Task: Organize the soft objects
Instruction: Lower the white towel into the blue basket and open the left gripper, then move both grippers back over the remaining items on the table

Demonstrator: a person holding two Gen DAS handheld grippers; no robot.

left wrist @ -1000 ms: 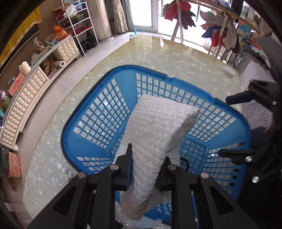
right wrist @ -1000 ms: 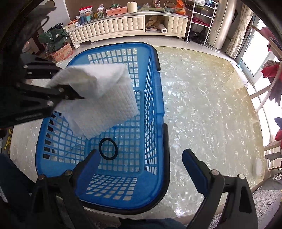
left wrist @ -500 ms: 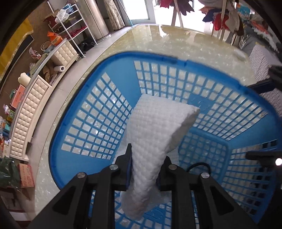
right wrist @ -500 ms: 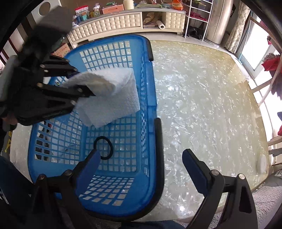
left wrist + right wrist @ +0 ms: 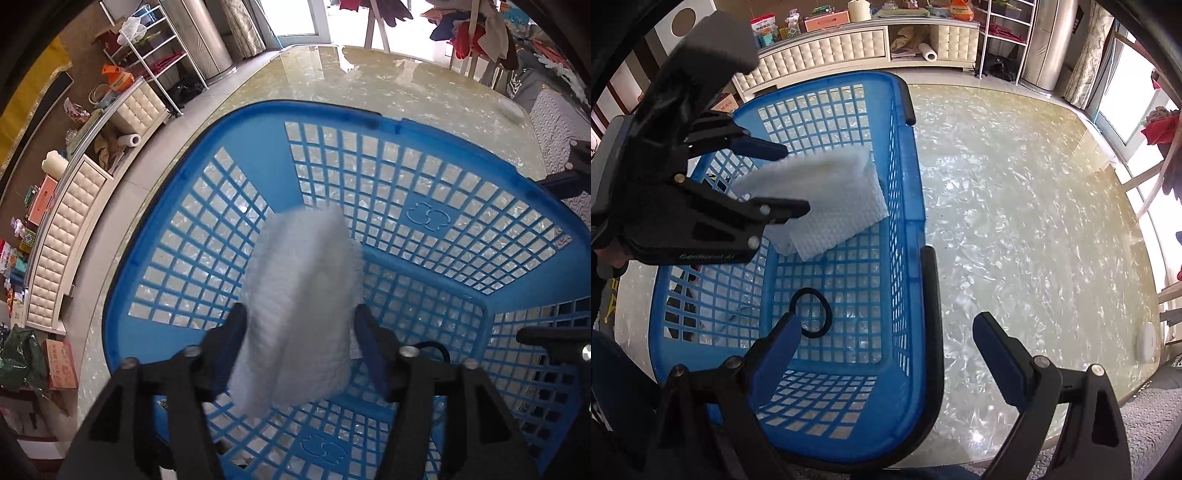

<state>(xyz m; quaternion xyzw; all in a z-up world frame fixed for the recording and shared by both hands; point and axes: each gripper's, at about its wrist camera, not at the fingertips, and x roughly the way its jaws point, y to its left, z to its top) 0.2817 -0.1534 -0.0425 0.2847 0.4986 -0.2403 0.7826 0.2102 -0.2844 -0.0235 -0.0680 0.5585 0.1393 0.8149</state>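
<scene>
A white waffle-textured cloth hangs blurred between the fingers of my left gripper, over the inside of the blue plastic basket. The jaws are opening and stand apart from the cloth, so the pads no longer pinch it. The right wrist view shows the same cloth loose between the left gripper fingers above the basket. My right gripper is open and holds nothing, straddling the basket's near right wall. A black ring lies on the basket floor.
The basket stands on a glossy marble-patterned table. A small white round object sits near the table's right edge. A white padded cabinet with clutter runs along the far wall. Clothes hang on a rack beyond the table.
The left jaws have spread apart and let go of the white cloth, which now blurs and slips downward. The left gripper has sunk closer to the basket. The right gripper has stayed put.
</scene>
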